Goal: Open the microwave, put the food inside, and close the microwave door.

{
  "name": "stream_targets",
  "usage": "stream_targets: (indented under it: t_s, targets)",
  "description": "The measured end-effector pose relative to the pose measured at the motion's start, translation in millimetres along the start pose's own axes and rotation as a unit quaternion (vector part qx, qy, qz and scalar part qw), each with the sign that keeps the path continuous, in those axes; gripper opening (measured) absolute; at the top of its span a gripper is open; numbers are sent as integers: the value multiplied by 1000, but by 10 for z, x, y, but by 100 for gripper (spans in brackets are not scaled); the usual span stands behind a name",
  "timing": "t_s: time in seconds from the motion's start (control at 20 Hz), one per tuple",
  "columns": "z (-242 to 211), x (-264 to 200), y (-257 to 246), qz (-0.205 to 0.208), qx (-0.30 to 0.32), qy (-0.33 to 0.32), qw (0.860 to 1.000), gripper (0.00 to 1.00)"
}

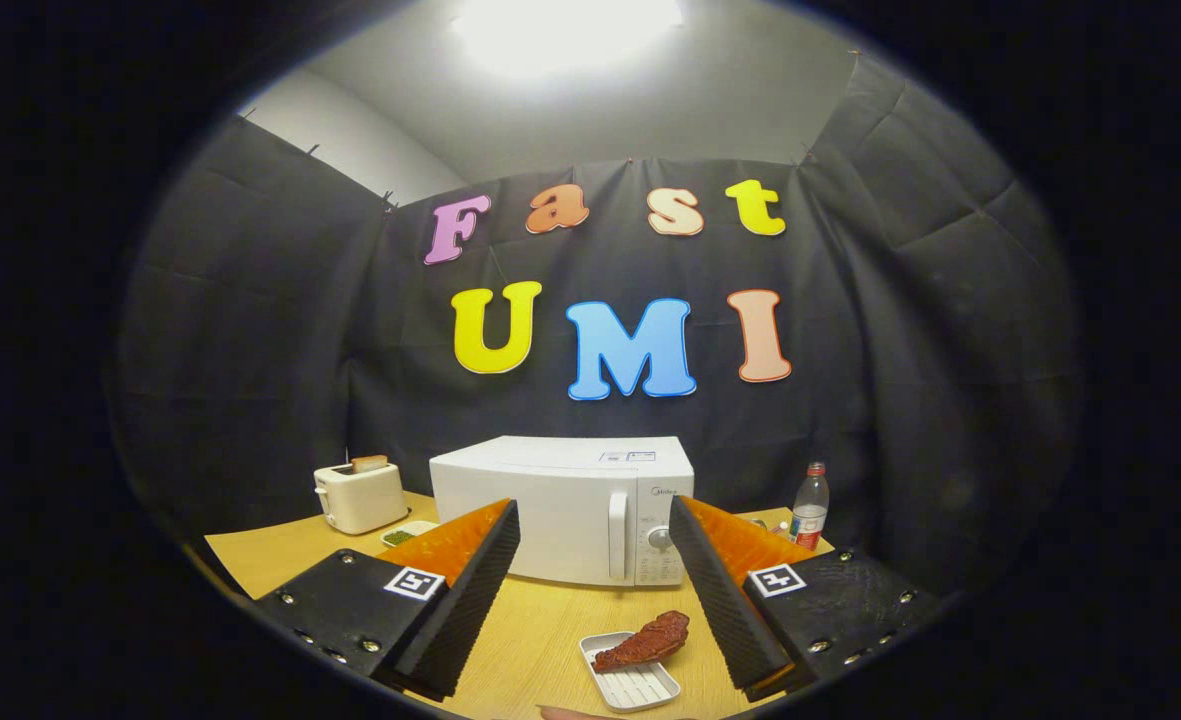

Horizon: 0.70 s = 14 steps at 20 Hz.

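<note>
Gripper held wide, empty. Between its fingers, near: the meat lying on a small white tray on the table. Beyond: microwave, door shut. Nothing done yet, by my reading.

The gripper is spread wide over the table; between its fingers lies meat on a tray, the closed microwave beyond.

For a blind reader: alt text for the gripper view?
The open gripper faces a closed white microwave on a wooden table. Between its fingers lies a small tray of reddish-brown meat; a toaster and bottle flank the microwave.
</note>
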<state>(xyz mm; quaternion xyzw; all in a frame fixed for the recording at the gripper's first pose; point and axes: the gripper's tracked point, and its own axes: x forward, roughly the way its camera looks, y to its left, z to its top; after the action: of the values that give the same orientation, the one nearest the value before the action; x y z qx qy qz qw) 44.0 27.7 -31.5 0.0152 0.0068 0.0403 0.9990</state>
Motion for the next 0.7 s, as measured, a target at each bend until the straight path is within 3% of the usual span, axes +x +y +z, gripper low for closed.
stream_targets:
  t_s: [0.7]
  targets:
    - [-538,975,-28,-22,-3,11,1000,95]
